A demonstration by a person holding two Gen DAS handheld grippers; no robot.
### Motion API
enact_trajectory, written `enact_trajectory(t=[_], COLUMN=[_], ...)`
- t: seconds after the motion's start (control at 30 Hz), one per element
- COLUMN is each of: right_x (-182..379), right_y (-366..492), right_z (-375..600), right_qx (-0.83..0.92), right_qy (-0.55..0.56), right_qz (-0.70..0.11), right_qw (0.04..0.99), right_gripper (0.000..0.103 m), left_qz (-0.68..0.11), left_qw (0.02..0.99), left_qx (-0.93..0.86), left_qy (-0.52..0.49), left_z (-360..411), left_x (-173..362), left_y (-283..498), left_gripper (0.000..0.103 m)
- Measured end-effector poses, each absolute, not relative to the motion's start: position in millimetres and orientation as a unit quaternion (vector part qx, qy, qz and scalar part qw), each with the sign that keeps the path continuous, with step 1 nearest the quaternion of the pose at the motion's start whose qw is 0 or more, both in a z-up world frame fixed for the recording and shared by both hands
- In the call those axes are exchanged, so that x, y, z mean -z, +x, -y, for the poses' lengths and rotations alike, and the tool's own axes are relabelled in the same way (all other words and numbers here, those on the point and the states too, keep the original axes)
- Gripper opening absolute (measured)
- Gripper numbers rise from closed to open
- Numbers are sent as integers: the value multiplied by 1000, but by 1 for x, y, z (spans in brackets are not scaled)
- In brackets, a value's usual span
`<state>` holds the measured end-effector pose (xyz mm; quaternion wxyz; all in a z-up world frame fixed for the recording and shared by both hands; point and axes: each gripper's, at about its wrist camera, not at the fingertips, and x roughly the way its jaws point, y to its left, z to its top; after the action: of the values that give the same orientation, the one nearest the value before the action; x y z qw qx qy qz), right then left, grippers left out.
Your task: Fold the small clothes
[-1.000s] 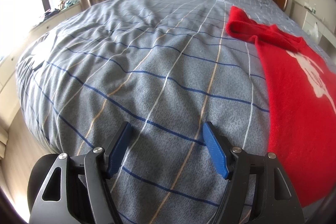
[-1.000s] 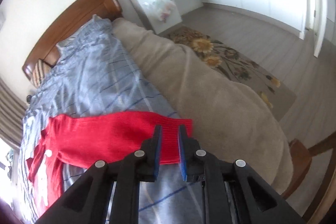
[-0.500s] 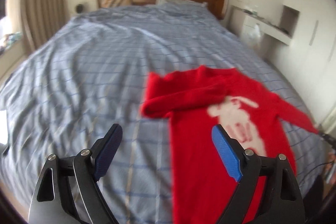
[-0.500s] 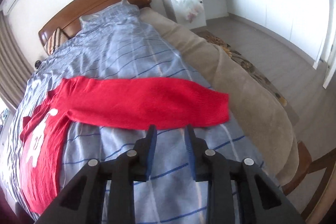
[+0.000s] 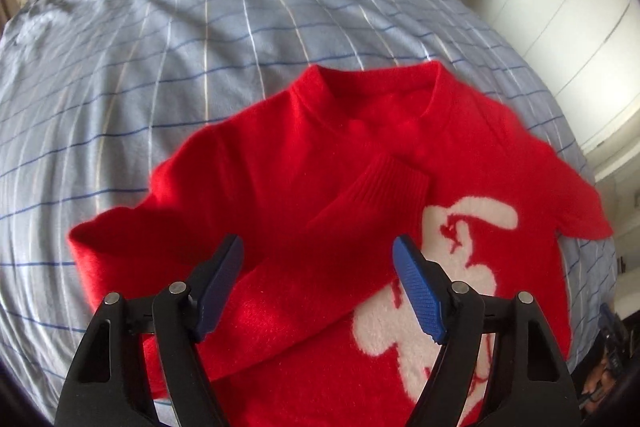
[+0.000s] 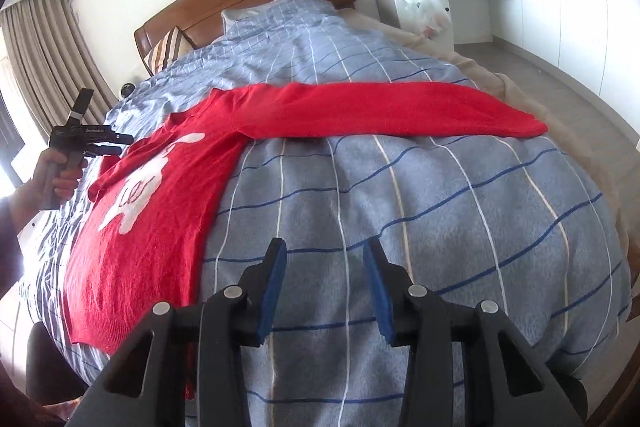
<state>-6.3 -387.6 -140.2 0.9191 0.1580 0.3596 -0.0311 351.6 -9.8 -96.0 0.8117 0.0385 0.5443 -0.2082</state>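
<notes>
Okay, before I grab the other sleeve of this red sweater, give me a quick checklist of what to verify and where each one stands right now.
1. Red sweater lies flat on the bed, print side up: ok.
2. One sleeve already folded across the chest, cuff on the body: ok.
3. Other sleeve stretched straight out, unfolded, free to grab: ok.
4. Right gripper open and empty, over bare bedcover: ok.
5. Left gripper open, empty, above the folded sleeve: ok.
6. Back of the sweater free of bunching: cannot tell.
</notes>
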Motion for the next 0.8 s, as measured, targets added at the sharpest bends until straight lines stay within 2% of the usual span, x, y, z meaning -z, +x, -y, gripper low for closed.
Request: enact_trajectory(t=[0.03,0.07,0.1,0.23,0.33,0.37,0.4,0.47,0.53,0.73,0.8], right_x=[142,145,149,153,151,152,153,154,154,150,150], right_y=[-4,-3,-1,-5,-6,-6,-5,-4,-4,-8,-10], right_z=[389,390,393,400,400,399,399,399,396,390,389], right_qx=[32,33,35,47,50,50,49,49,48,44,45], right_qy=[163,169,179,203,201,201,202,206,202,189,191], right_qz=[-364,-367,-370,-369,-363,-364,-365,-366,-365,-358,-356], right_qw=[917,914,911,906,908,908,907,907,907,913,914], right_gripper=[41,41,41,41,41,41,41,41,41,41,41], left_qz=[-548,-548,-542,-459,-399,-391,-390,-390,-401,-433,-421], left_qw=[807,802,802,824,813,798,779,756,749,769,773], left_qx=[216,231,246,294,318,329,340,353,360,380,380], left_qy=[39,41,51,155,280,320,354,390,385,276,284], left_z=[10,11,12,15,19,20,20,18,12,-3,-2], left_x=[102,107,108,85,78,82,88,97,97,67,56], left_y=[349,344,334,258,179,154,132,103,91,110,106], left_gripper=[53,18,5,4,10,18,34,51,51,53,53])
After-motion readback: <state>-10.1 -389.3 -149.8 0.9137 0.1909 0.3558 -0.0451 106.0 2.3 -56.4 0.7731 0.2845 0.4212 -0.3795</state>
